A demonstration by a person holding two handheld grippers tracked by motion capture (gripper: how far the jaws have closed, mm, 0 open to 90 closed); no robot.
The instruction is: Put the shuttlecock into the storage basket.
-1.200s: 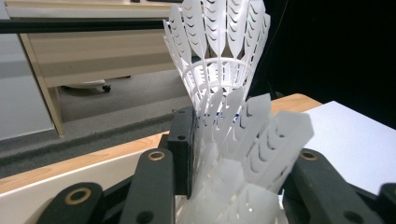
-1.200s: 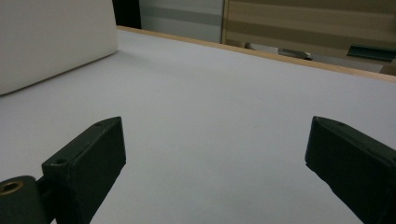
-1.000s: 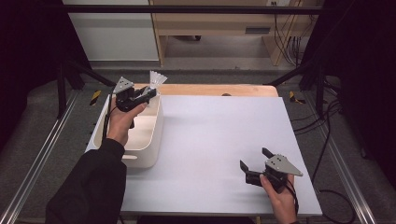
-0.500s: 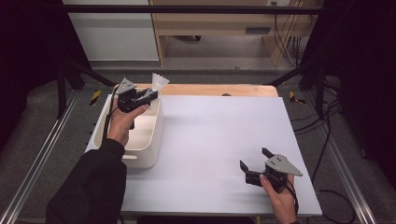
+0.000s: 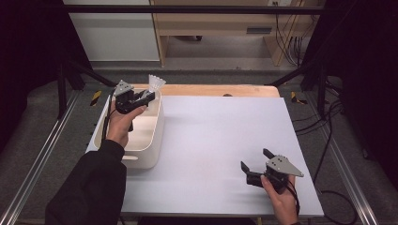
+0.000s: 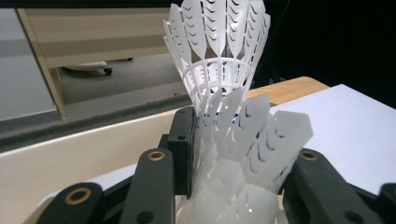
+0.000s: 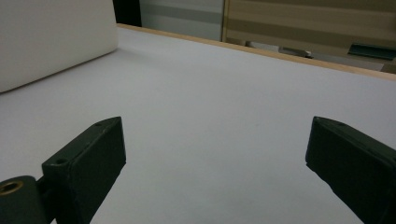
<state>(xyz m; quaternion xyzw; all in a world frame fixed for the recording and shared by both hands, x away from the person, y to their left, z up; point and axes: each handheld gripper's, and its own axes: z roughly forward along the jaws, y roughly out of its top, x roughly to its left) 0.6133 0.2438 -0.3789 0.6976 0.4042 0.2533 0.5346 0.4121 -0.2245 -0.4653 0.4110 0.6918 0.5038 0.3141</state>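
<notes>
My left gripper (image 5: 141,97) hovers over the far end of a white bin (image 5: 151,140), shut on white plastic shuttlecocks (image 5: 156,83) that stick out past its jaws. In the left gripper view, my left gripper (image 6: 236,154) pinches a nested stack of these shuttlecocks (image 6: 219,51), feathered skirts pointing up, above the bin's rim (image 6: 84,154). My right gripper (image 5: 256,165) rests near the front right of the white table (image 5: 220,126), open with nothing between its jaws. The right gripper view shows my right gripper (image 7: 217,154) spread wide over bare table, the bin (image 7: 51,37) far off at left.
A wooden strip (image 5: 225,90) runs along the table's far edge. Metal rails (image 5: 42,154) flank the table on both sides. Cables (image 5: 328,140) lie on the floor at right. A cabinet and a wooden desk (image 5: 211,28) stand beyond the table.
The left gripper with the shuttlecocks has drifted slightly over the bin's far end. The right gripper has stayed still and open.
</notes>
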